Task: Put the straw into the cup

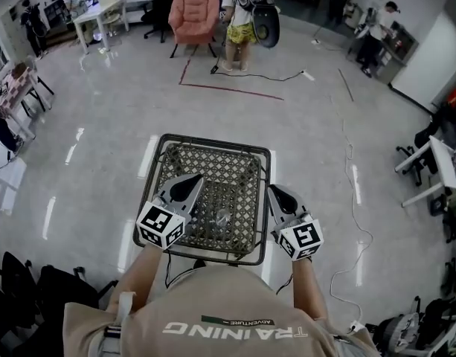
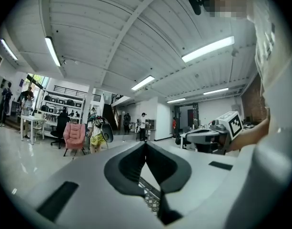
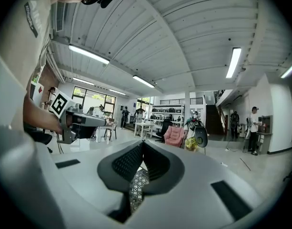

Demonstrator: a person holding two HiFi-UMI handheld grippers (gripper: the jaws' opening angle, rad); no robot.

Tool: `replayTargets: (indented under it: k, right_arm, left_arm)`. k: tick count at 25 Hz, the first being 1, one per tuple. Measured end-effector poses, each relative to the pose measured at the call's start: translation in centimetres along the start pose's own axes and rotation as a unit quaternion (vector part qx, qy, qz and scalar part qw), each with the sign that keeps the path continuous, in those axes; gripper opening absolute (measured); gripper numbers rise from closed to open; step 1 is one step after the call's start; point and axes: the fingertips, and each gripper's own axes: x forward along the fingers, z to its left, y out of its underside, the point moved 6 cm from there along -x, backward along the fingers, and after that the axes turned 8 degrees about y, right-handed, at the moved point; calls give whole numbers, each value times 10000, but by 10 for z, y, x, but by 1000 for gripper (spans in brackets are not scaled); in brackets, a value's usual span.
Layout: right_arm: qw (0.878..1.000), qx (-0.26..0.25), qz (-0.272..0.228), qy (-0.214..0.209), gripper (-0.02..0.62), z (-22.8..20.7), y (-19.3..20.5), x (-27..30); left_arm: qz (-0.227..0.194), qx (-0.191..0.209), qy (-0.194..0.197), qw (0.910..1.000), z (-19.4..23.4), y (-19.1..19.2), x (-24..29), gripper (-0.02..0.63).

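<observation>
two clenched, empty tools over the woven table [image 1: 235, 168], left gripper [image 1: 186, 187] at 8 o'clock, right gripper [image 1: 280, 198] at 4 o'clock; we see neither straw nor cup, only an unclear grey spot [image 1: 222, 216] mid-table, so we cannot judge progress.

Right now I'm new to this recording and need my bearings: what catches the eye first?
A small table with a mesh top sits below the person, with the left gripper and right gripper held over it, both shut and empty. Far across the floor stands a pink armchair.
</observation>
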Motion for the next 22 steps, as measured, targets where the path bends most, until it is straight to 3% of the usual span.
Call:
replayTargets:
  k: [13, 22]
  right_arm:
    - [9999, 25, -100, 69, 17, 5, -13, 7]
    - [9998, 2, -49, 170, 17, 5, -15, 14]
  left_arm:
    - [204, 333, 46, 9992, -9, -12, -10, 17]
    - [20, 58, -202, 9998, 10, -19, -13, 17]
